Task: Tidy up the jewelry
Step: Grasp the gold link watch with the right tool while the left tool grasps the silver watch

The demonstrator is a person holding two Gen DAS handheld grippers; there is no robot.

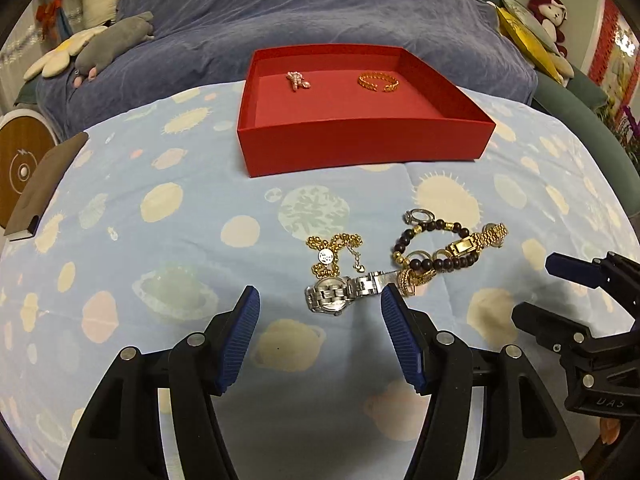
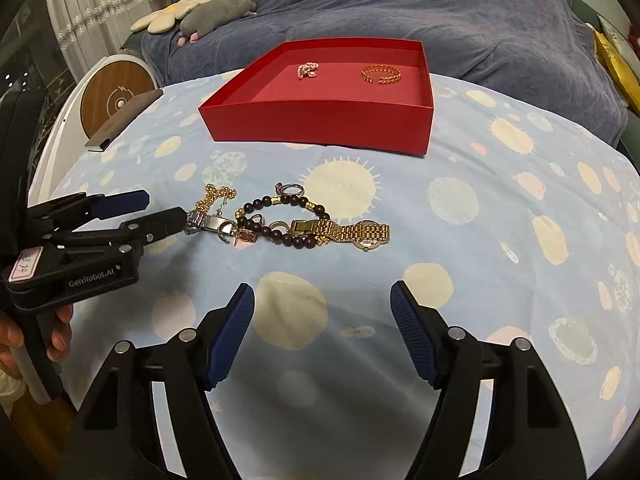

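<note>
Left wrist view: both tongs, left (image 1: 316, 300) and right (image 2: 322, 296), hang open and empty just short of the jewelry pile (image 1: 404, 256), red box (image 1: 360, 136) beyond it.

Both the left tool (image 1: 318, 300) and right tool (image 2: 322, 296) angle downward, jaws apart, empty.

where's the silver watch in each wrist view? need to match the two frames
Left wrist: silver watch sits low centre, just ahead of and between the left gripper fingers, at the near-left end of the jewelry pile.
Right wrist: silver watch is left of centre, at the pile's left end, partly hidden behind the tip of the left gripper.
Shared landmark: the red box beyond the pile, holding a gold bracelet.
</note>
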